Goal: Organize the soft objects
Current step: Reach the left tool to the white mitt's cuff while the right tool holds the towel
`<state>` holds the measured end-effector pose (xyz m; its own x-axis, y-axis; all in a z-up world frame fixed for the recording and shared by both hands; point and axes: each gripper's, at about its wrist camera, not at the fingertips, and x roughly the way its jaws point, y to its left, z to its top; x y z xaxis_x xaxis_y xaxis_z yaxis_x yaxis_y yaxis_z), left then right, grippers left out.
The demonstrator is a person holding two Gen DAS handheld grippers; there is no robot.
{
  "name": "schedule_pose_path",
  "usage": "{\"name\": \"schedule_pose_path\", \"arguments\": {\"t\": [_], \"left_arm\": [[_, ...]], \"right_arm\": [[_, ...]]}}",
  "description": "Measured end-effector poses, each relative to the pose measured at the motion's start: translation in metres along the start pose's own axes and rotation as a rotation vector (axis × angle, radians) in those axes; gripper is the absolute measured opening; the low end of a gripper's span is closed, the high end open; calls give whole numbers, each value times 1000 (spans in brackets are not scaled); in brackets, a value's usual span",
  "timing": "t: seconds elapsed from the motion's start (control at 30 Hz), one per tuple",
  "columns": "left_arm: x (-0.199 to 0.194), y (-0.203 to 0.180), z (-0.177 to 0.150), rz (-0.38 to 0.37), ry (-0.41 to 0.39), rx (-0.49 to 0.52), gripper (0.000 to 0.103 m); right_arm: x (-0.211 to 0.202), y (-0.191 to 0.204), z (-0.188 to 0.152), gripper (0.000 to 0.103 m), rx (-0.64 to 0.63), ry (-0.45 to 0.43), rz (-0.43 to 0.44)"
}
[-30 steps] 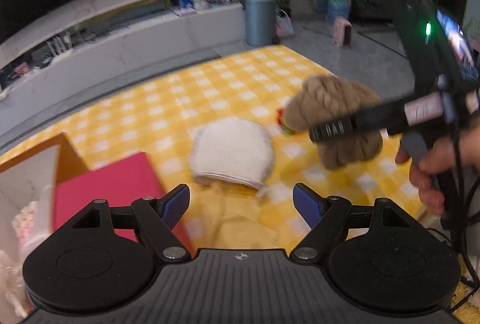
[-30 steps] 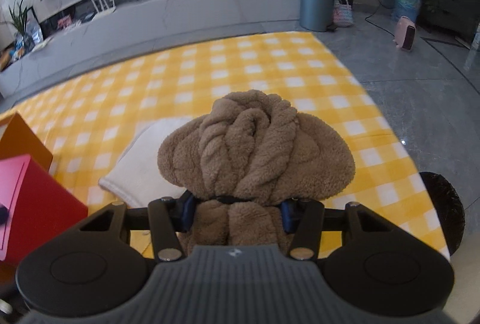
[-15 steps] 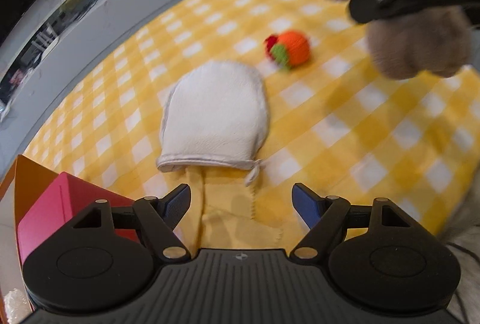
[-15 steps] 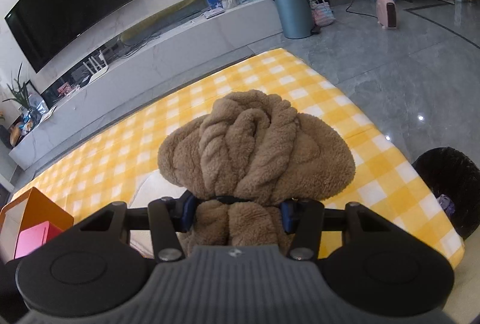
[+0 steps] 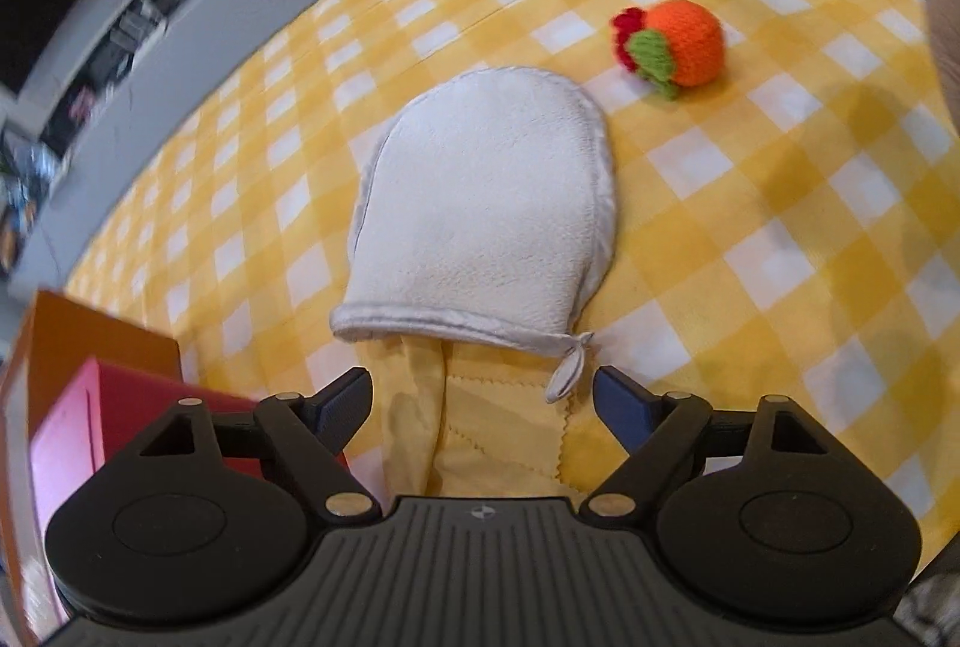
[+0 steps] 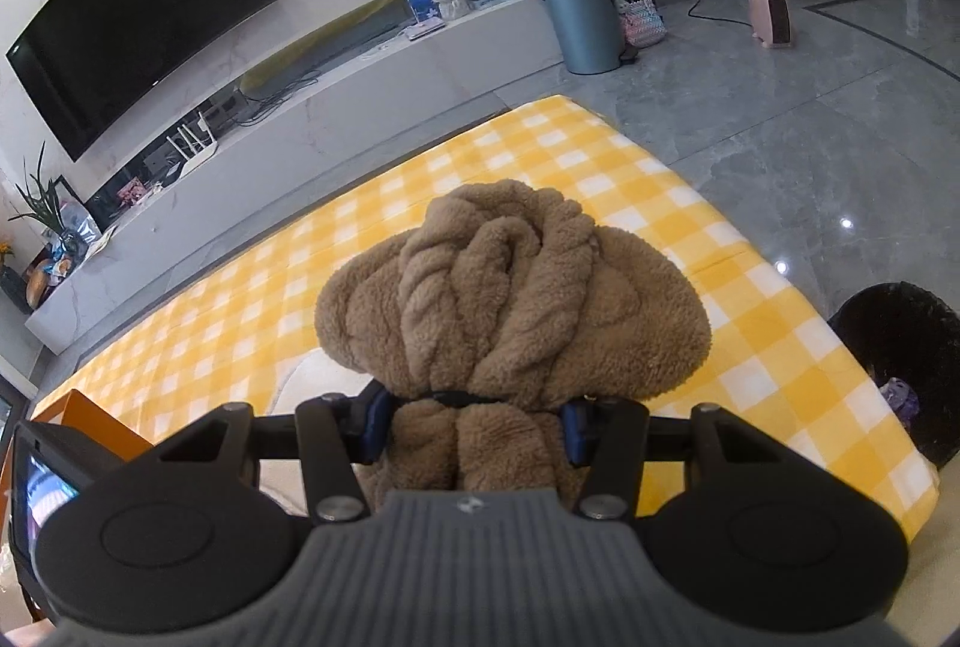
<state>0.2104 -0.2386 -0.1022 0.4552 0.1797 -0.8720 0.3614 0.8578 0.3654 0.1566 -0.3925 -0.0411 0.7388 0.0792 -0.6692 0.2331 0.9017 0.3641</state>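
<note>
A white mitt (image 5: 486,203) lies flat on the yellow checked cloth (image 5: 780,239), its cuff and tie loop toward me. Under the cuff a folded yellow cloth (image 5: 492,431) sticks out. My left gripper (image 5: 483,401) hovers just over that yellow cloth, jaws opening wide, nothing pressed between them. An orange knitted ball (image 5: 678,41) with green and red leaves rests beyond the mitt to the right. My right gripper (image 6: 477,422) is shut on a brown fleecy bundle (image 6: 510,299), held up above the checked cloth (image 6: 630,179).
An orange box (image 5: 78,341) holding a red and pink box (image 5: 72,437) stands at the left edge of the cloth. A black bin (image 6: 906,347) sits on the floor at the right, a grey-blue bin (image 6: 579,17) by the TV bench.
My left gripper has tipped downward and closed in on the mitt and yellow cloth, its jaws a little wider. The right gripper with the brown bundle has drifted out to the upper right corner.
</note>
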Motion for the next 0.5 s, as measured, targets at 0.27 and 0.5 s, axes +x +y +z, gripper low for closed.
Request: {"name": "schedule_pose_path", "arguments": {"t": [0.27,0.5], "left_arm": [[4,10,-4,-40,-9,-58,103],[5,33,-5,-310,17,-176,35]], "right_arm": [[-2,2,0,52,-7,2,7],[-1,3,0,52,-13,3,1]]}}
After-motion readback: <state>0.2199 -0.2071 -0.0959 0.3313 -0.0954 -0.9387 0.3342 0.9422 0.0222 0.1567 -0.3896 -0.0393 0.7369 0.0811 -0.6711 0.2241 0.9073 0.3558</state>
